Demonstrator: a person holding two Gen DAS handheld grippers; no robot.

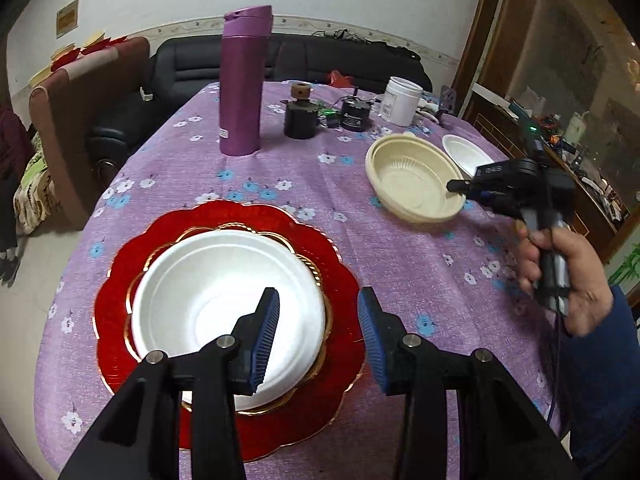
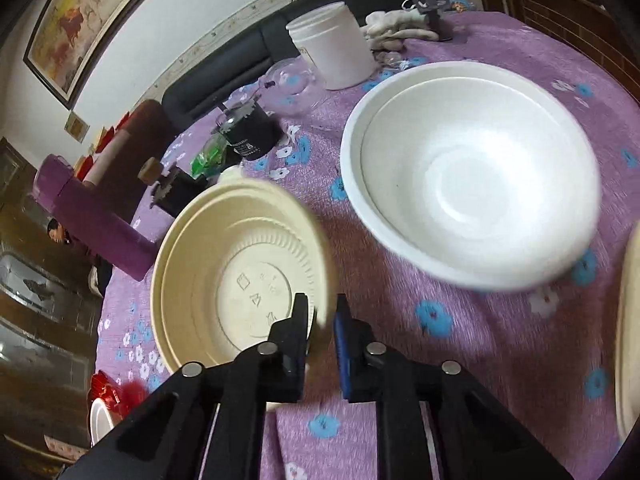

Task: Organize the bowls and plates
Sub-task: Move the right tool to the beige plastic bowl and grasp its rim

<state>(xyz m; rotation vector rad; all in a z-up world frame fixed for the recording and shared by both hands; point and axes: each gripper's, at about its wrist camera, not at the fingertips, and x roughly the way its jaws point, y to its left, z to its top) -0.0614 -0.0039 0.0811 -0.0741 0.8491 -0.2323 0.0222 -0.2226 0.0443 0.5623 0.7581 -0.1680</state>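
Note:
A white foam bowl (image 1: 224, 300) sits on a red scalloped plate (image 1: 132, 256) near the table's front. My left gripper (image 1: 318, 322) is open just above that bowl's right rim, empty. My right gripper (image 2: 322, 320) is shut on the near rim of a cream plastic bowl (image 2: 236, 276), which is tilted and looks lifted; it also shows in the left wrist view (image 1: 412, 178). A second white foam bowl (image 2: 468, 196) stands on the cloth beside it, and shows in the left wrist view (image 1: 466, 152) too.
A purple flask (image 1: 244, 80), two dark jars (image 1: 300, 114) and a white tub (image 1: 400, 100) stand at the back of the purple flowered tablecloth (image 1: 280, 184). A cream rim (image 2: 628, 340) shows at the right edge. A sofa and chair stand beyond the table.

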